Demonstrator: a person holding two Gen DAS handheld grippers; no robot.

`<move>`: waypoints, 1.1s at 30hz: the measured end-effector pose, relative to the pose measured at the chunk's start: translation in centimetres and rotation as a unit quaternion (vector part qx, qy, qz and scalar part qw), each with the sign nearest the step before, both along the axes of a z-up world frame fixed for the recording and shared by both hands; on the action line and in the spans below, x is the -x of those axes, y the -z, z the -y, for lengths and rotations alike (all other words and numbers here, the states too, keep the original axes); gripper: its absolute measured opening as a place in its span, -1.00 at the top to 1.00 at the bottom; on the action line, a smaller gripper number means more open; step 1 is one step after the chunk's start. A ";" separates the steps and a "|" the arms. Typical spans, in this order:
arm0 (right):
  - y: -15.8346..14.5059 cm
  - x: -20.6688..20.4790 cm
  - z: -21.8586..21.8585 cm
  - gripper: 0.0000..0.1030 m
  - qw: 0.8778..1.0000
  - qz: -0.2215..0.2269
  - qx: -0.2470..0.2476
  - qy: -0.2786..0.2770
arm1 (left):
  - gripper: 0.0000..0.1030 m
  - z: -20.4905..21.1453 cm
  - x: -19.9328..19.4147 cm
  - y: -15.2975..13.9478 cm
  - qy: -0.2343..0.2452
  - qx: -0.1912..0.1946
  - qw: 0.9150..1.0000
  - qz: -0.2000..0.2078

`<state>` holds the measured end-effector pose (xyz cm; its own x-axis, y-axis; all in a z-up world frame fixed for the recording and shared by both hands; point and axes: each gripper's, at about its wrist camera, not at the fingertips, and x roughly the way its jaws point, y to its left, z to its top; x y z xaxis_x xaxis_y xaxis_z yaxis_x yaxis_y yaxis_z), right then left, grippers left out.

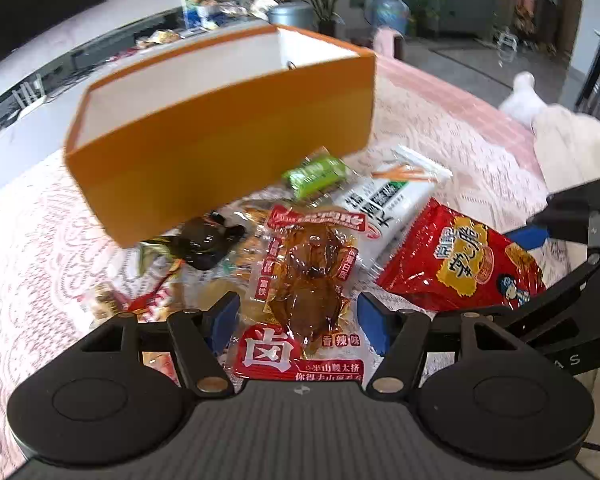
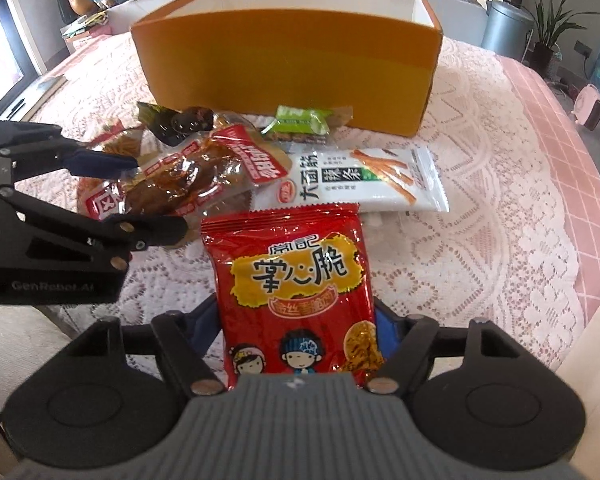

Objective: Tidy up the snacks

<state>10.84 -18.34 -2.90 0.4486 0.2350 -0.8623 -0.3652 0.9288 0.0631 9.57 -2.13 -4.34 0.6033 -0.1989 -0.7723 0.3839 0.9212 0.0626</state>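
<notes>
The red crisp-noodle packet (image 2: 296, 300) lies on the lace-covered worktop (image 2: 480, 208), its lower end between the fingers of the right tool (image 2: 298, 332), whose blue pads stand spread at either side of it; whether they touch the packet cannot be told. Beside it, the clear braised-meat packet with red labels (image 1: 304, 280) sits between the parted fingers of the left tool (image 1: 298, 320), which are also spread and not clamped. Just behind these lie a white spicy-strip packet (image 2: 364, 180), a small green packet (image 2: 300, 120) and a dark vacuum-packed snack (image 2: 184, 124), bunched together. Behind the pile stands an open orange box with white inner walls (image 2: 284, 64), close against the green packet.
</notes>
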 end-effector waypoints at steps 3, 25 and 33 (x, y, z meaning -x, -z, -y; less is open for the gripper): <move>-0.8 0.3 -0.3 -0.41 1.000 0.009 0.000 -0.003 | -0.43 -0.6 0.6 -1.0 -0.014 0.006 1.000 0.016; -11.3 -6.2 -2.1 -0.39 0.994 0.094 -0.048 -0.002 | -0.43 -5.1 -4.3 -10.1 -0.116 0.050 0.987 0.100; -13.8 -12.1 -2.9 -0.39 0.989 0.126 -0.070 0.024 | -0.43 -4.9 -8.9 -11.3 -0.132 0.061 0.983 0.110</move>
<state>22.93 -15.45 10.88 0.6590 0.3172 -0.6820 -0.3418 0.9340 0.1042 18.43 2.77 7.00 0.7962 -0.0956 -0.5974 0.1200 0.9928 0.0011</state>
